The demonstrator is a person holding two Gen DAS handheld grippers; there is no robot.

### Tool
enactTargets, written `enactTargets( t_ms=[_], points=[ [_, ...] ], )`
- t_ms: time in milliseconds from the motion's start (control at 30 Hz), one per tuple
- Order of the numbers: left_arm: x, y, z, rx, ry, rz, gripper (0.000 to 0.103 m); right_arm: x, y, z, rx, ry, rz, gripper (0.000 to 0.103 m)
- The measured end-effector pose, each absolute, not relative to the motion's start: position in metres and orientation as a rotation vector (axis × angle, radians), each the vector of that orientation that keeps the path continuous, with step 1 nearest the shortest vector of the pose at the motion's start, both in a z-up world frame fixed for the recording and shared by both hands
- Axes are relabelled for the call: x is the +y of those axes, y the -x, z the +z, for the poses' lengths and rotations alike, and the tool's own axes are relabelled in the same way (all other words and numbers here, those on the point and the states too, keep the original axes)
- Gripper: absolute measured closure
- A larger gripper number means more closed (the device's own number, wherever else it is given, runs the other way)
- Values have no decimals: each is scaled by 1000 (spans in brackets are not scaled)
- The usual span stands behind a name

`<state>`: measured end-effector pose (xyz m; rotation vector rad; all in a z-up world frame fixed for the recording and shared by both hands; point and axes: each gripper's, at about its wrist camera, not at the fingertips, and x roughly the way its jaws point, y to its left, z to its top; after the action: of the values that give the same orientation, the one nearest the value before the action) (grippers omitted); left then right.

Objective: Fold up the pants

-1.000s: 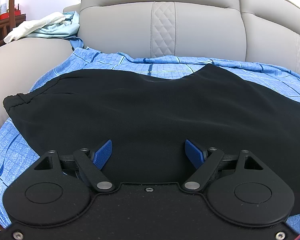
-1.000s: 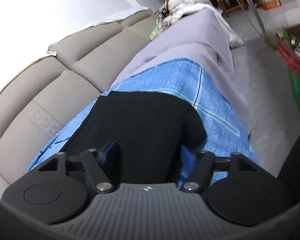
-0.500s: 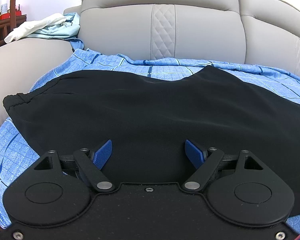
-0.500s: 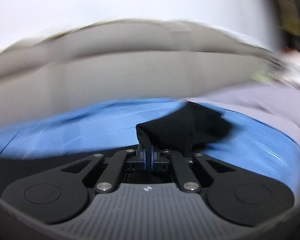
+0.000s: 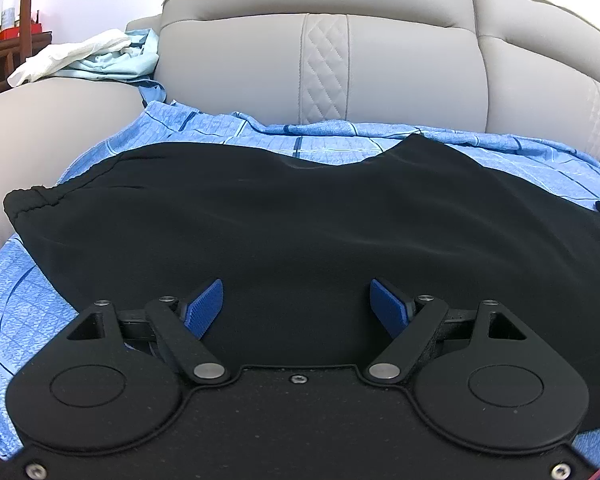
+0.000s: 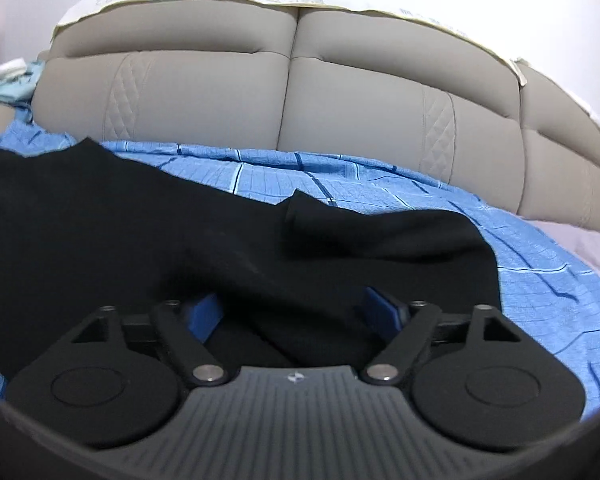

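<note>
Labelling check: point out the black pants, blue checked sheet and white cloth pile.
black pants point(image 5: 300, 220): left wrist view, middle of the spread fabric.
blue checked sheet point(image 6: 540, 280): right wrist view, bare stretch right of the pants.
white cloth pile point(image 5: 72, 54): left wrist view, top of heap.

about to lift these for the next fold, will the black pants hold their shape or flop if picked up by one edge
Probably floppy: the black pants show soft ripples, and one flap lies doubled over. They look thin, so likely light. An edge lifted alone would likely sag and drag across the blue sheet.
</note>
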<state>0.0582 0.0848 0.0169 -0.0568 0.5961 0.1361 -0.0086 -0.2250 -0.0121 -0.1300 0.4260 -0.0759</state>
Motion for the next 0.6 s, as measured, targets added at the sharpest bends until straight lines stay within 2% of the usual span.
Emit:
enactTargets(
  t_ms=[133, 200, 233, 267, 333, 467, 600],
  points=[
    [85, -57, 16, 588, 53, 127, 23, -235, -12, -12, 440, 51, -73, 14],
    [85, -56, 16, 584, 52, 123, 23, -235, -19, -14, 441, 34, -46, 29],
    [86, -55, 16, 582, 52, 121, 23, -233, -20, -13, 435, 25, -41, 46],
    [86, -55, 16, 582, 53, 120, 24, -231, -21, -11, 431, 22, -38, 90],
    [87, -54, 17, 583, 57, 119, 24, -225, -24, -1, 438, 0, -21, 98],
    [89, -52, 16, 579, 54, 106, 24, -190, -6, 15, 420, 29, 121, 98],
    [89, -51, 17, 585, 56, 99, 24, -147, 11, 7, 461, 45, 292, 97]
  ],
)
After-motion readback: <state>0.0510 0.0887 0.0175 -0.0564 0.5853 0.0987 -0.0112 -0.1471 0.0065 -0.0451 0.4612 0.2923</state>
